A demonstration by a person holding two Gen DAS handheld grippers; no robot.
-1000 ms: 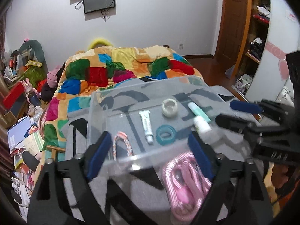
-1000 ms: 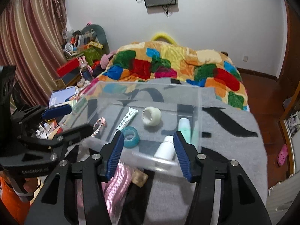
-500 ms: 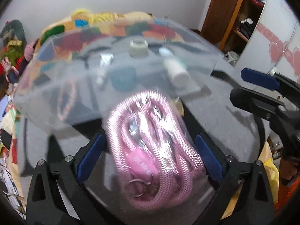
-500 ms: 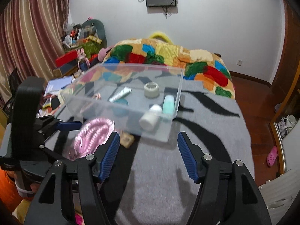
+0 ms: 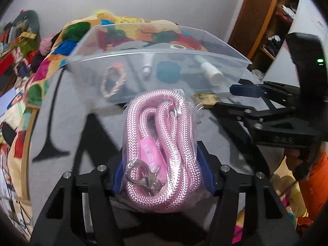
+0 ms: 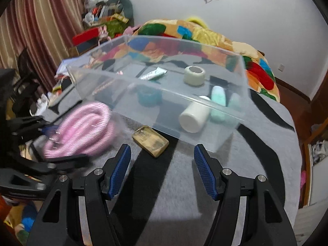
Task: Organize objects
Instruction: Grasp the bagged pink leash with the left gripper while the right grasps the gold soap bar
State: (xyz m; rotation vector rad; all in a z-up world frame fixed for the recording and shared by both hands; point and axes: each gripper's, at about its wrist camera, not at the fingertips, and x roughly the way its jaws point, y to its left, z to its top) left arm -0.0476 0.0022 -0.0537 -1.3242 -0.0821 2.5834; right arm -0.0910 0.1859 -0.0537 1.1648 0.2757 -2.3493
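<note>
My left gripper is shut on a bagged pink rope leash with a metal clasp, held in front of the clear plastic bin. The leash also shows blurred in the right wrist view, between the left gripper's fingers. The bin holds a white bottle, a mint bottle, a teal tape roll, a pale tape roll, a tube and a braided bracelet. A tan bar lies on the grey blanket before the bin. My right gripper is open and empty, just behind the bar.
The grey and black blanket covers the bed, with a colourful patchwork quilt behind the bin. Clutter piles up by the curtain on the left. A wooden door and shelves stand on the right.
My left gripper has closed on the pink leash and lifted it off the blanket. My right gripper has pulled back and dropped lower, toward the tan bar.
</note>
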